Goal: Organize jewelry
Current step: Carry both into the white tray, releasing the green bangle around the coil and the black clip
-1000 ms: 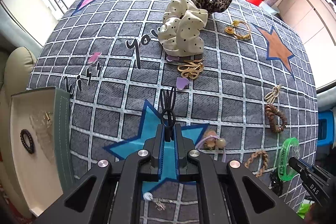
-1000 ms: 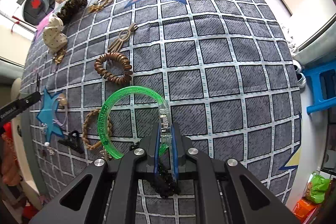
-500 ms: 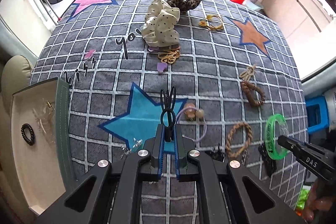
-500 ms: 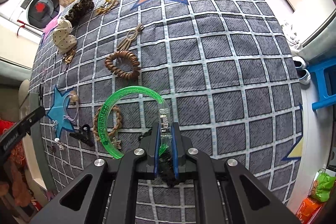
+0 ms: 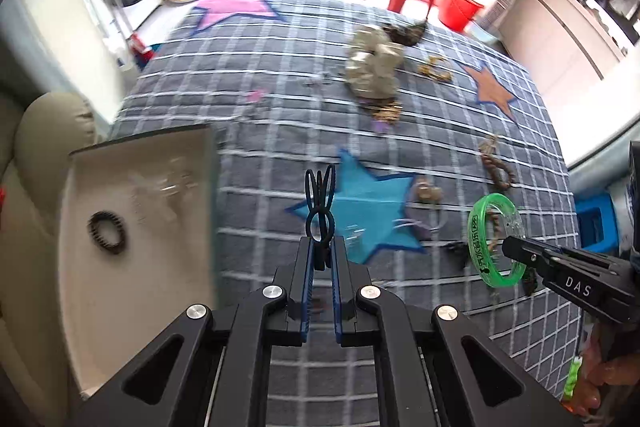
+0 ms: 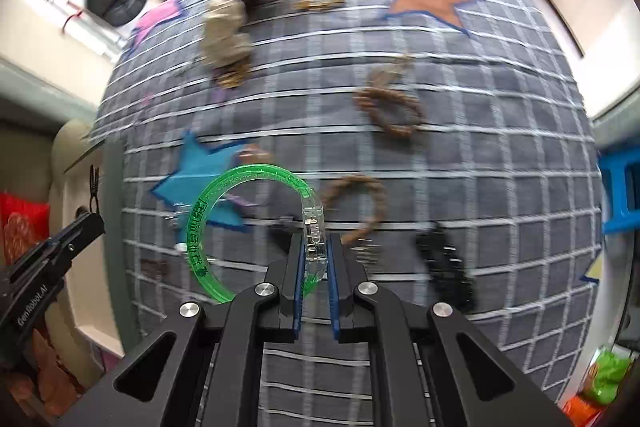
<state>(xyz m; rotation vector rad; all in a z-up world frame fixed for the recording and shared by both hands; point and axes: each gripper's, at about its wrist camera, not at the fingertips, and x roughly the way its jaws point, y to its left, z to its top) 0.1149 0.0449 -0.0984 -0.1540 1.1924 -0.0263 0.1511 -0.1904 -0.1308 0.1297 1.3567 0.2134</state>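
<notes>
Jewelry is held in both grippers — left gripper (image 5: pixel 320 259) pinches a black hair clip (image 5: pixel 319 205), right gripper (image 6: pixel 314 263) a green bangle (image 6: pixel 224 211). Either could slip and miss the tray (image 5: pixel 140 275) — thin grips.

The left gripper (image 5: pixel 320 259), at lower centre of the frame, is clamped on a black hair clip (image 5: pixel 319 203) above the grey checked cover (image 5: pixel 280 99). A cream tray (image 5: pixel 120 287) at left contains a dark coiled hair tie (image 5: pixel 107 231). At right, the right gripper (image 5: pixel 516 251) grips a green bangle (image 5: pixel 496 239).

Green bangle (image 6: pixel 208 223), grey checked blanket (image 6: pixel 460 155)
</notes>
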